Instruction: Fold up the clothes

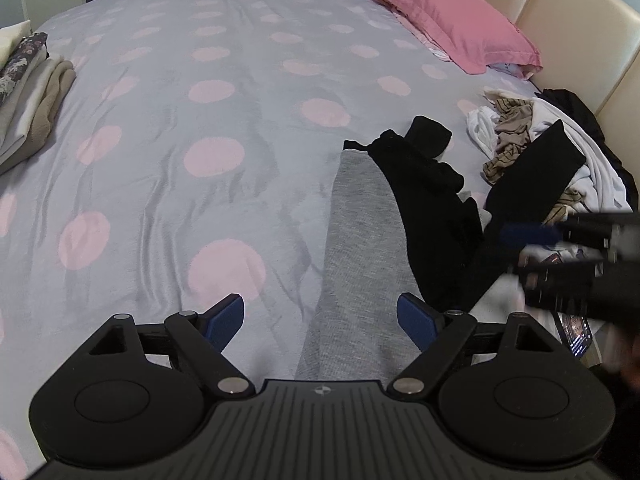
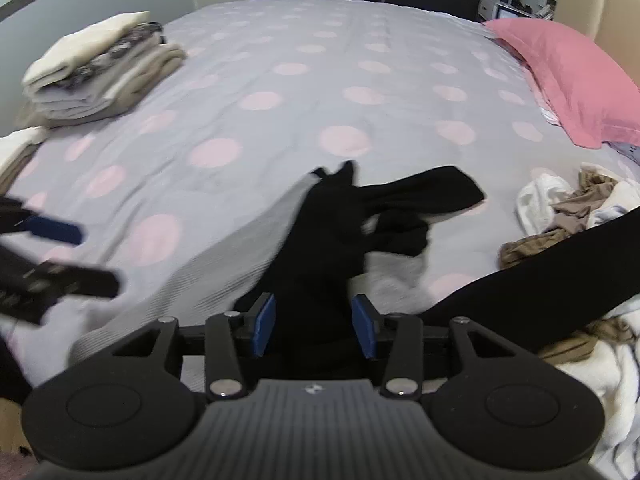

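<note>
Hovering, left tool (image 1: 320, 322): spread wide, empty, above grey garment (image 1: 360, 248) on the bed (image 1: 160, 120).
Right tool (image 2: 314, 330): half open, black garment (image 2: 320, 240) between the pads; contact unclear.

A left gripper (image 1: 320, 322) hangs over a bed (image 1: 180, 128) covered in grey with pink dots, its blue-padded fingers (image 1: 226, 318) spread wide and empty above a grey and black garment (image 1: 360, 240) lying flat. The right gripper (image 1: 528, 248), blurred, reaches in at the right edge over the garment's black part. An unsorted heap of clothes (image 1: 520, 140) lies beyond, near a pink pillow (image 1: 444, 20); a folded stack (image 1: 28, 96) sits far left.
</note>
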Demonstrator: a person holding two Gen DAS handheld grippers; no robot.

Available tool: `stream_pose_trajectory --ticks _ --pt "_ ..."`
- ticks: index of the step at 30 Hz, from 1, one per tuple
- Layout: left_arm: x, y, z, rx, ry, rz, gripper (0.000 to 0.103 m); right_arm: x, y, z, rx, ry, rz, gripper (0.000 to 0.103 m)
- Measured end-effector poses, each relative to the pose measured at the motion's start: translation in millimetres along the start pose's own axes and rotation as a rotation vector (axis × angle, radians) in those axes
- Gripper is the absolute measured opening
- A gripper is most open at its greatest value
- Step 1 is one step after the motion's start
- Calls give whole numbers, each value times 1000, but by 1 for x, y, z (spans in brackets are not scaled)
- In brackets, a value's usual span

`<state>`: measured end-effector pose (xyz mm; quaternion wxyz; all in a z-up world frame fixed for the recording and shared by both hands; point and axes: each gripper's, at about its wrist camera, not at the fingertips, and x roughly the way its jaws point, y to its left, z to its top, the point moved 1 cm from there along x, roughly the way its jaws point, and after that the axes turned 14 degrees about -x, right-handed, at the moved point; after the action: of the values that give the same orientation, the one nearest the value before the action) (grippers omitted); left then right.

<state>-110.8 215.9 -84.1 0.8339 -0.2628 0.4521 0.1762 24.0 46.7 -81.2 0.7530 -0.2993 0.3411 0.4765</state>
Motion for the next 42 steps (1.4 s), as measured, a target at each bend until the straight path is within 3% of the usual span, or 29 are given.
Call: stream_pose_trajectory --ticks 2,6,7,9,10,13,16,22,30,37,40,42 --pt "2 2 0 -2 4 4 84 8 -15 3 6 -2 -12 58" --pt "6 5 -1 -9 15 9 84 35 -28 -4 57 13 23 56" --pt "7 6 -1 -11 16 10 84 40 -28 -6 66 26 33 52" --pt "8 6 0 -14 16 7 84 46 -26 -10 72 24 76 32" --pt "8 6 0 -15 15 5 84 45 -22 -10 68 13 92 15" --pt "7 6 0 -15 11 -3 84 37 -8 -7 22 -20 88 9" --pt "2 6 0 -19 3 -15 84 19 11 -4 11 -64 152 7" --pt "-11 5 2 -53 6 -88 84 -13 89 -7 -127 -99 286 6" --pt "-11 -5 -5 -6 54 -128 84 -24 137 -29 -89 -88 338 6" --pt "6 -23 -26 112 100 -58 84 -26 139 -34 -91 -82 294 12" --pt "11 -22 -30 114 99 -30 84 -30 139 -38 -122 -52 263 45" --pt "13 -23 -31 111 97 -33 84 -35 137 -43 -142 -26 235 46"
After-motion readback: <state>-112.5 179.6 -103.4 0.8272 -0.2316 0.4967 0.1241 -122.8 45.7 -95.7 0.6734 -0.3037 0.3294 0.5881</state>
